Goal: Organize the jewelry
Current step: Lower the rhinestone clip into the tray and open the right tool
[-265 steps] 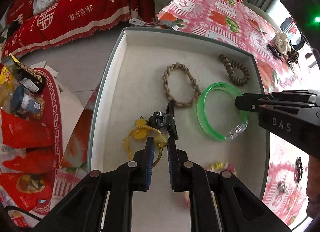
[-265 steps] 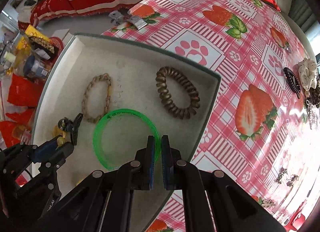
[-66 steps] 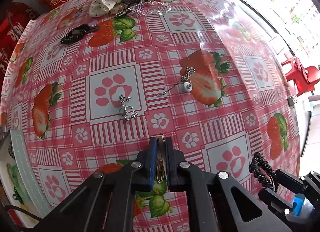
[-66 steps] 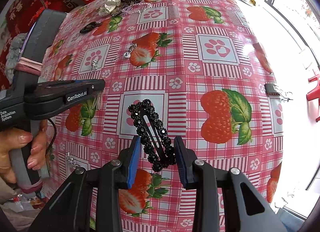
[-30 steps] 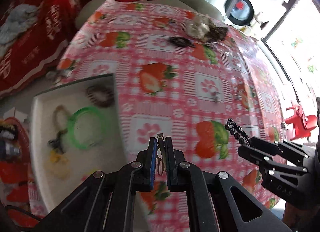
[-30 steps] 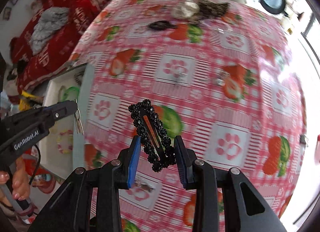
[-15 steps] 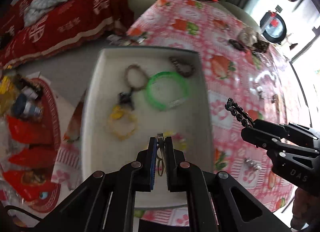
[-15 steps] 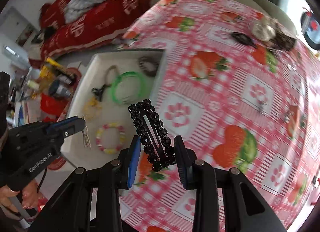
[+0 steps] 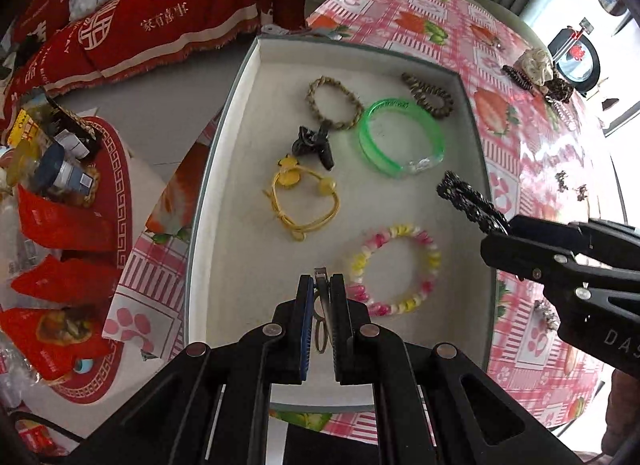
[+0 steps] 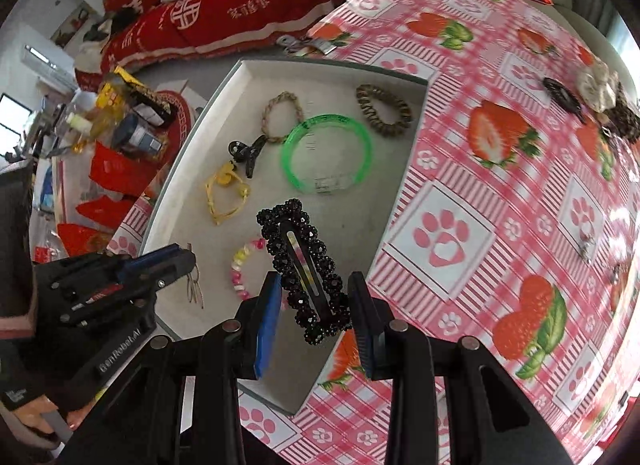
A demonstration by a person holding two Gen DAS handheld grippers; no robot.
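A white tray [image 9: 476, 137] with a grey-green rim [image 10: 404, 185] holds a green bangle [image 9: 400, 137], a tan braided bracelet [image 9: 332, 109], a brown coil tie [image 9: 428, 95], a black claw clip [image 9: 316, 143], a yellow cord bracelet [image 9: 304, 201] and a pink-yellow bead bracelet [image 9: 396, 269]. My left gripper [image 9: 321, 297] is shut on small gold hoop earrings [image 9: 320, 329] above the tray's near end; it also shows in the right wrist view [image 10: 188, 261]. My right gripper [image 10: 314, 317] is shut on a black beaded hair clip [image 10: 304, 265] over the tray's right side [image 9: 468, 201].
The tray lies on a pink strawberry tablecloth [image 10: 500, 185]. Scrunchies and a dark clip [image 10: 600, 93] lie at the far end, small earrings [image 9: 572, 185] to the right. Left of the table stand bottles and red packets [image 9: 52, 201] and a red blanket [image 9: 140, 25].
Both grippers have swung from over the tablecloth to above the tray and come lower, each still holding its piece. The tray now fills the middle of both views.
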